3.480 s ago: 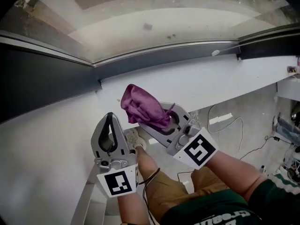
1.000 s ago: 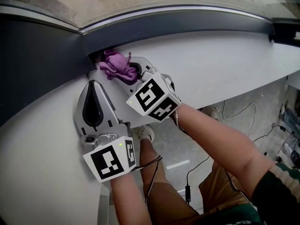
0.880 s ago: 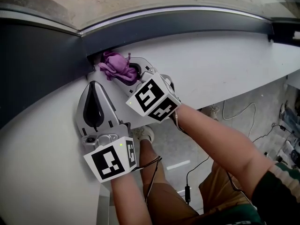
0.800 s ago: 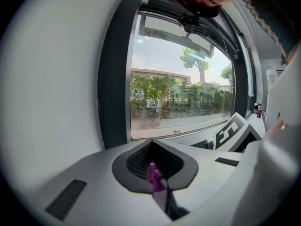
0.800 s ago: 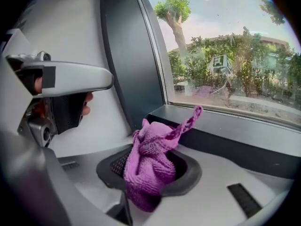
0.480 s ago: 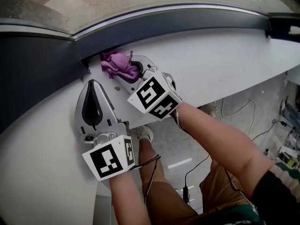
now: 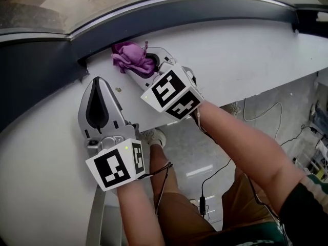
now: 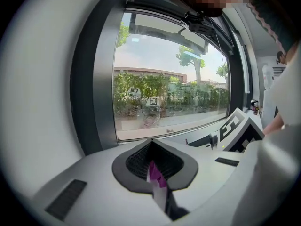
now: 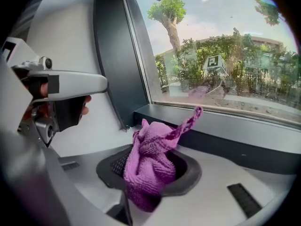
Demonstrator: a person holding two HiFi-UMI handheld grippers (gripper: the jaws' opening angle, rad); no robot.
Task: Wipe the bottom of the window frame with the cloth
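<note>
Cloth (image 7: 130, 55) pinched in right gripper (image 7: 136, 68) fingers beside window frame (image 7: 179, 19); left gripper (image 7: 97, 81) fingers pressed together.

The cloth (image 7: 130, 57) is over the sill (image 7: 246, 55), before the window frame (image 7: 205, 10).

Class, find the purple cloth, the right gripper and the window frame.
purple cloth (image 9: 150, 171), right gripper view, bunched middle.
right gripper (image 7: 146, 68), head view, between its fingertips.
window frame (image 7: 205, 12), head view, dark bottom rail.
</note>
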